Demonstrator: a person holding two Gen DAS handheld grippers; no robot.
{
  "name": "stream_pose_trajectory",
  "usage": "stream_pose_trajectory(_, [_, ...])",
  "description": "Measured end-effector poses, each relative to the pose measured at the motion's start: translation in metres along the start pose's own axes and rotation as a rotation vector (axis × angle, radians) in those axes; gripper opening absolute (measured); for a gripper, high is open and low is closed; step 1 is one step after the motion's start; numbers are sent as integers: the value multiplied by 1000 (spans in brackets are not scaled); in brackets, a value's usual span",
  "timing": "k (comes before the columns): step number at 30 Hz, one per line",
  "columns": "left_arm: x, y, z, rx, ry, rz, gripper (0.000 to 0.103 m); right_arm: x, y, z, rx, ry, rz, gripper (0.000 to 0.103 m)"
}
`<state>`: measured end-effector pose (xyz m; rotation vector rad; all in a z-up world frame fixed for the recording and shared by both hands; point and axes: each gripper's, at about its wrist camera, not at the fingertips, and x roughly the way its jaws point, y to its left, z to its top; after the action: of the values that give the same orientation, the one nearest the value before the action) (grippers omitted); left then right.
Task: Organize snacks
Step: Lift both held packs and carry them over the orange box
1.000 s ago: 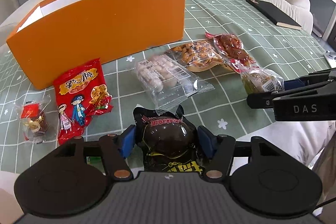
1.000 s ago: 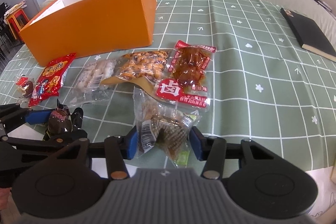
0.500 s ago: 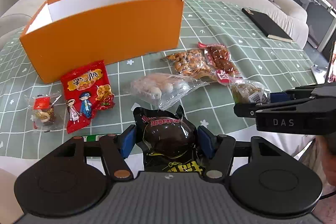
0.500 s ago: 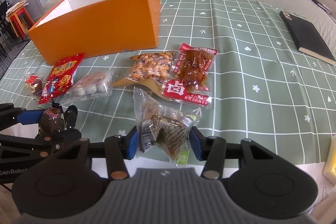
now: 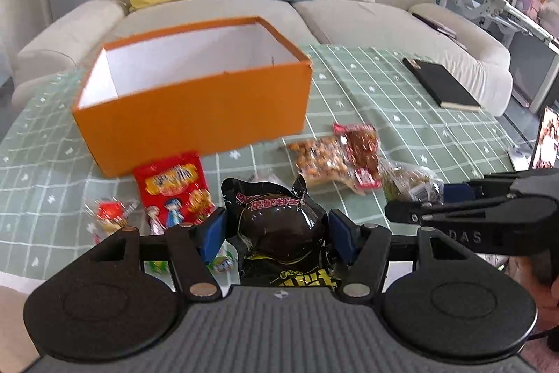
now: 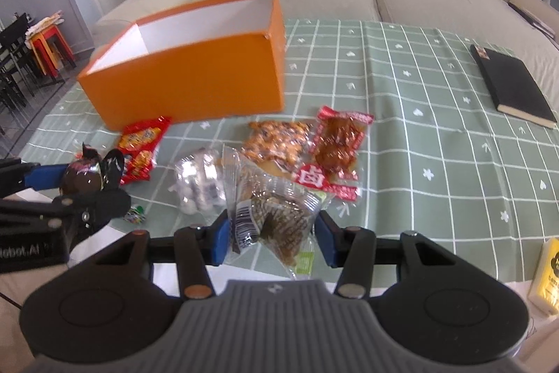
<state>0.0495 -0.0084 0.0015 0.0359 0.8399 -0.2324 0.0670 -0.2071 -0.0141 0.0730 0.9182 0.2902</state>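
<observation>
My left gripper [image 5: 277, 228] is shut on a black pack with a dark braised egg [image 5: 279, 229], held above the table's near edge. My right gripper [image 6: 272, 233] is shut on a clear pack of brown-green snack [image 6: 276, 219], also lifted. The open orange box [image 5: 195, 107] with a white inside stands at the back left of the green checked tablecloth [image 6: 401, 128]. On the cloth lie a red cartoon packet [image 5: 173, 187], a small clear wrapped sweet [image 5: 108, 215], a clear pack of white balls [image 6: 195, 180], an orange nut pack [image 6: 279, 142] and a red braised-meat pack [image 6: 339, 142].
A black notebook [image 6: 510, 86] lies at the table's right. A yellow pack [image 6: 548, 275] sits at the near right edge. A beige sofa [image 5: 349, 13] with yellow and blue cushions stands behind the table. A small green wrapper [image 6: 134, 215] lies near the front edge.
Both grippers have risen with their packs, so the views look down from higher and the inside of the orange box now shows. The snacks on the cloth have not moved.
</observation>
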Motion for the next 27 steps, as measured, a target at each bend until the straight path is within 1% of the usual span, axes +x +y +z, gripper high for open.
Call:
stream_pose_trajectory(5, [-9, 9, 16, -7, -38, 31, 72, -12, 6, 13, 3, -32, 40, 48])
stream_pose_trajectory(10, [-13, 19, 37, -10, -81, 53, 72, -21, 15, 35, -23, -85, 66, 47])
stream_pose_trajectory(15, [-16, 31, 62, -3, -119, 64, 72, -26, 26, 66, -53, -143, 101, 47])
stream_pose_trajectory(18, [-16, 39, 79, 5, -135, 76, 72, -28, 35, 87, -78, -192, 108, 47])
stream_pose_trajectory(22, [-15, 52, 101, -12, -149, 87, 72, -25, 45, 117, -88, -237, 120, 46])
stream_pose_trajectory(25, [-12, 59, 115, -9, -154, 100, 72, -21, 53, 138, -99, -257, 131, 46])
stream_pose_trajectory(27, [-7, 65, 125, -10, -143, 109, 71, -18, 60, 150, -117, -267, 137, 45])
